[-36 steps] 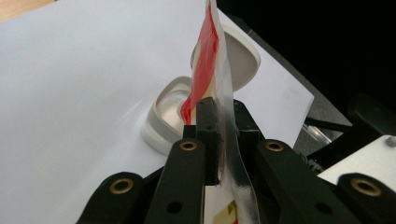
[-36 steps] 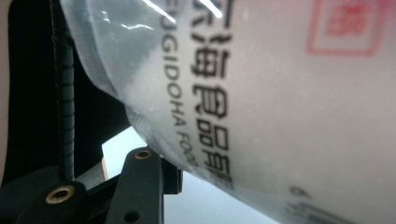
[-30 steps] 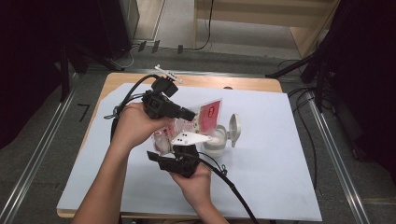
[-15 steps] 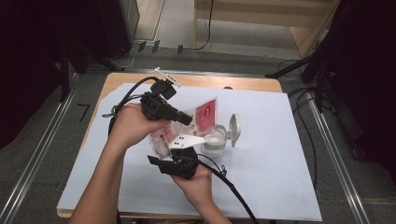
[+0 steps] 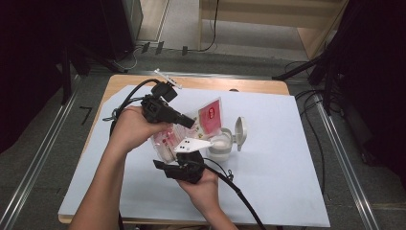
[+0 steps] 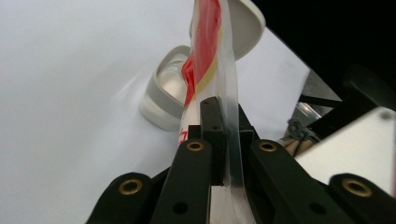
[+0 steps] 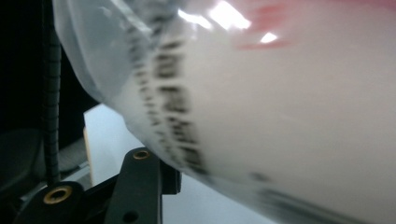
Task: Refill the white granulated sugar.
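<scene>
Bag (image 5: 210, 117) pinched by left gripper (image 6: 223, 140); right gripper (image 5: 184, 155) clamps btm.

The bag (image 5: 191, 125) is clear, glossy plastic film with red print. The jar (image 5: 221, 146) looks like smooth translucent plastic. Matt white paper (image 5: 287, 158) covers the wooden surface (image 5: 249, 85). The tongs (image 6: 219, 135) are matt black plastic.

Bag (image 5: 206, 120) held above table (image 5: 287, 191), between left gripper (image 5: 189, 122) behind and right gripper (image 5: 184, 160) in front; open-lidded container (image 5: 222, 146) on table just right of the grippers
</scene>
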